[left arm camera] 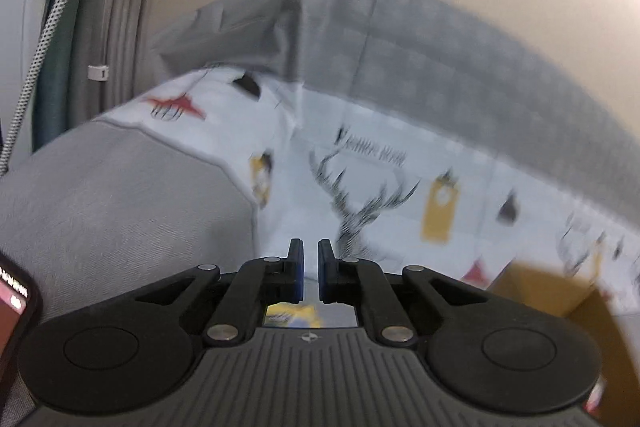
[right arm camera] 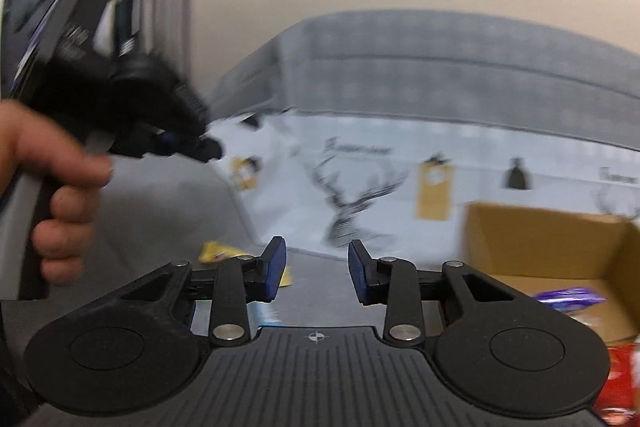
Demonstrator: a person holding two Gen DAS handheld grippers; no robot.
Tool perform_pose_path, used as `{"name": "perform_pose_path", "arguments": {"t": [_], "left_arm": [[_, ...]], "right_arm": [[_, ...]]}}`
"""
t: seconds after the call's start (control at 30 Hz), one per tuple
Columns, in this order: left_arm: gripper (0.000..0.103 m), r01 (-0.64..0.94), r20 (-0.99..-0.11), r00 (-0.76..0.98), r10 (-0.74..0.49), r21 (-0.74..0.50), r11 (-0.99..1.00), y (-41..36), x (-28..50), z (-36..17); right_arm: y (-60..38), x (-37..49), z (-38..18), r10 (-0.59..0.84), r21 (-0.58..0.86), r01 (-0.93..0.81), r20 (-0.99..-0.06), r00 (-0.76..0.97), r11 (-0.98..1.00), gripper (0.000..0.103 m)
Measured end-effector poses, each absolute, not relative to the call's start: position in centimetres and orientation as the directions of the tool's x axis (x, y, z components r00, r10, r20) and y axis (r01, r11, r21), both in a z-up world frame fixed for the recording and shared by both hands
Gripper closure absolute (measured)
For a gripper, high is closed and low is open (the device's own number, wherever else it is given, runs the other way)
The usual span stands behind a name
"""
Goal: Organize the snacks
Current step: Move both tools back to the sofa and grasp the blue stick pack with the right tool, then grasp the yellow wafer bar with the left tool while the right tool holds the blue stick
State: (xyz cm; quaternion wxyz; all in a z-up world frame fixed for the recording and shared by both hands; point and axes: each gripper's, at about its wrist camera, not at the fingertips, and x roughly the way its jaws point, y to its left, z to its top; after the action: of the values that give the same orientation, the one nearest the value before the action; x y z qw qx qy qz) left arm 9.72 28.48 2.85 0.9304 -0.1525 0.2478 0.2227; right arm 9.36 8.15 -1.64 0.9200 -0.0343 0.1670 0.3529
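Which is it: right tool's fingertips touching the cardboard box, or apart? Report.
Apart. Right wrist view: bedding shows between the fingertips of the right tool and the cardboard box.

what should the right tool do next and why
Probably swing the right tool down and left toward the yellow snack packet lying on the grey surface, then close on it. Nothing sits between its pads, and the cardboard box on the right already holds a purple packet, so loose snacks likely go there. The picture is blurred, so steady it first.
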Motion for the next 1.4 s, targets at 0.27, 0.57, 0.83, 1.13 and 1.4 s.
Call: {"name": "perform_pose_path", "arguments": {"t": [0.27, 0.57, 0.83, 1.13, 1.4], "left_arm": [[0.096, -0.417, -0.512, 0.756, 0.408, 0.103, 0.903, 28.1, 11.3, 1.6], [0.061, -0.263, -0.643, 0.680, 0.353, 0.236, 0.936, 28.2, 16.2, -3.7], [0.057, -0.164, -0.709, 0.583, 0.396, 0.375, 0.912, 28.0, 19.2, -8.2], [0.103, -0.226, -0.765, 0.572, 0.294, 0.197, 0.954, 29.5, 17.3, -6.7], [0.103, -0.242, -0.761, 0.589, 0.272, 0.155, 0.958, 28.0, 14.4, -4.7]], "right_arm": [[15.1, 14.5, -6.1, 0.638, 0.138, -0.673, -0.498, 0.587, 0.726, 0.058], [19.7, 17.3, -11.5, 0.595, 0.093, -0.692, -0.600, 0.535, 0.716, 0.057], [19.7, 16.9, -12.3, 0.608, 0.062, -0.726, -0.597, 0.523, 0.685, 0.079], [17.3, 15.9, -11.2, 0.608, 0.097, -0.707, -0.600, 0.520, 0.700, 0.082], [13.2, 13.2, -7.8, 0.591, 0.118, -0.687, -0.626, 0.509, 0.717, 0.082]]}}
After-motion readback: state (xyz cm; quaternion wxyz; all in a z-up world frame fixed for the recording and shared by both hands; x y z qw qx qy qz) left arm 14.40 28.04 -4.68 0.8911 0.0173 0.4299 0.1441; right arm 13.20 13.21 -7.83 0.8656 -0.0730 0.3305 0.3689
